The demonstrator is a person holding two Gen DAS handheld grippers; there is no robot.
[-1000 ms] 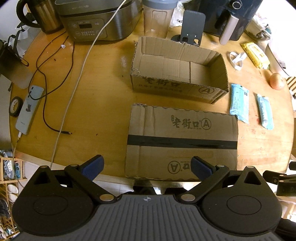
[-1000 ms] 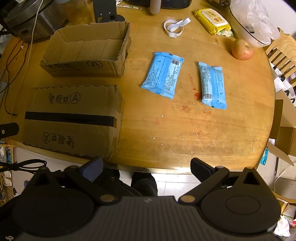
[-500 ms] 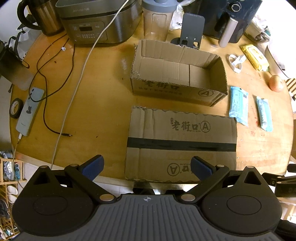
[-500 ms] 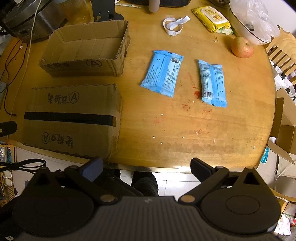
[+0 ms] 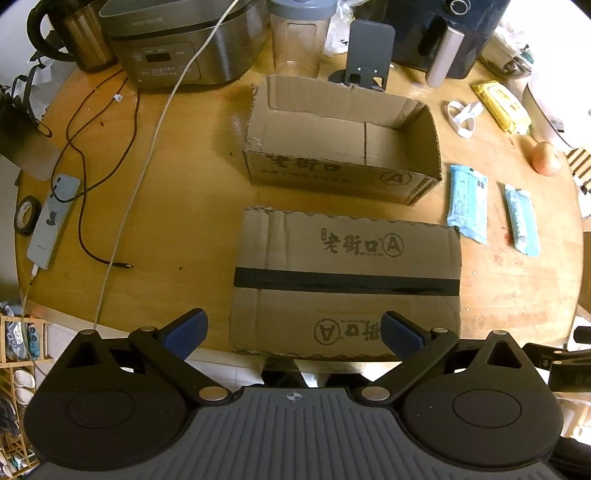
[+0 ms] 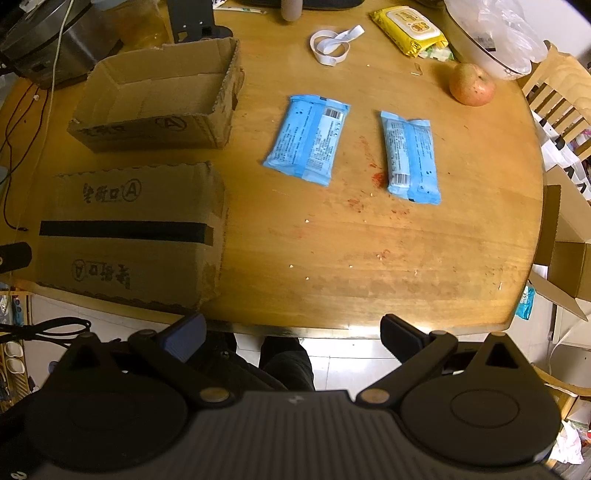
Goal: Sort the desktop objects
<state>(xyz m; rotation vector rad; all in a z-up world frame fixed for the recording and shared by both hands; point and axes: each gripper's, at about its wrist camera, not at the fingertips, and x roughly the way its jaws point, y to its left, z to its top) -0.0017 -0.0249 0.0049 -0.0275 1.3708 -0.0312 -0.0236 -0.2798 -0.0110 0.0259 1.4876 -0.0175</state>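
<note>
Two blue packets lie flat on the round wooden table: a wide packet (image 6: 308, 138) (image 5: 468, 202) and a narrow packet (image 6: 410, 157) (image 5: 521, 219) to its right. An open cardboard box (image 5: 343, 162) (image 6: 155, 127) stands left of them, empty inside. In front of it sits an upturned cardboard box (image 5: 347, 280) (image 6: 125, 236) with a black tape stripe. My left gripper (image 5: 291, 332) is open just above the table's near edge, over the upturned box. Open too, my right gripper (image 6: 291, 332) hovers off the near edge, well short of the packets.
A rice cooker (image 5: 184, 40), kettle (image 5: 74, 37), clear jar (image 5: 299, 40), phone stand (image 5: 369, 51), cables (image 5: 110, 122) and a phone (image 5: 53, 221) fill the back and left. A white band (image 6: 330, 42), yellow wipes pack (image 6: 410, 27), apple (image 6: 472, 85) and covered bowl (image 6: 491, 40) sit back right.
Both views have shifted slightly; the boxes and packets sit a little lower and nearer in the frames. Nothing on the table has moved, and both grippers stay open.
</note>
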